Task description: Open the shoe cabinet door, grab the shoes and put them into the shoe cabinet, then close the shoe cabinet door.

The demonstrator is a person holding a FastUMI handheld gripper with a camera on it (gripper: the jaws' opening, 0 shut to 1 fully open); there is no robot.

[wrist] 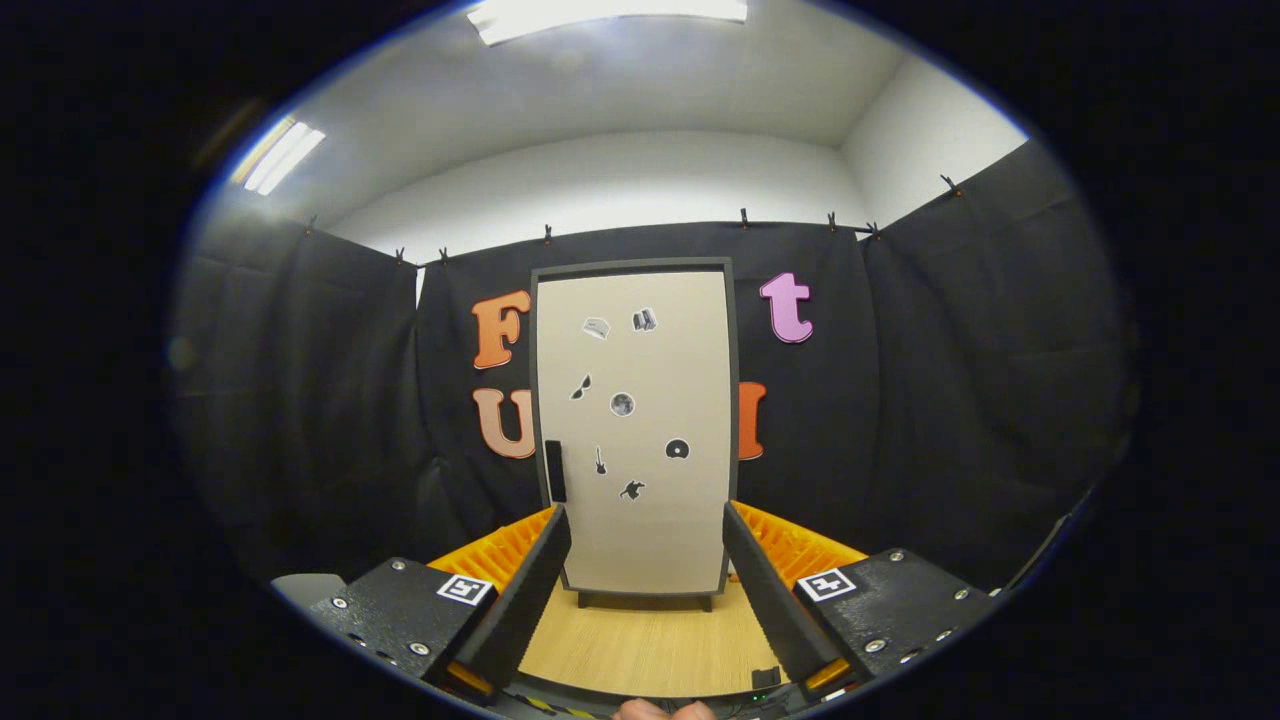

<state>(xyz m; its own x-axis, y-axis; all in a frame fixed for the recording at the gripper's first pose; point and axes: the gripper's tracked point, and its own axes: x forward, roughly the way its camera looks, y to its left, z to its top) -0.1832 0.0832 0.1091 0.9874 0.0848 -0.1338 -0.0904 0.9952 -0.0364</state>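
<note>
Gripper (647,560) is spread wide, holding nothing; shoe cabinet door (633,430) at 12 o'clock, closed. Door prob. stiff & light; take black handle (555,470) at its left edge.

Ceiling light panels (610,15) glowing overexposed high above the fingers, white upper walls (620,180) reflecting evenly, black cloth staying dim, cabinet door (633,420) ahead in focus, fisheye bending and softening the edges
</note>
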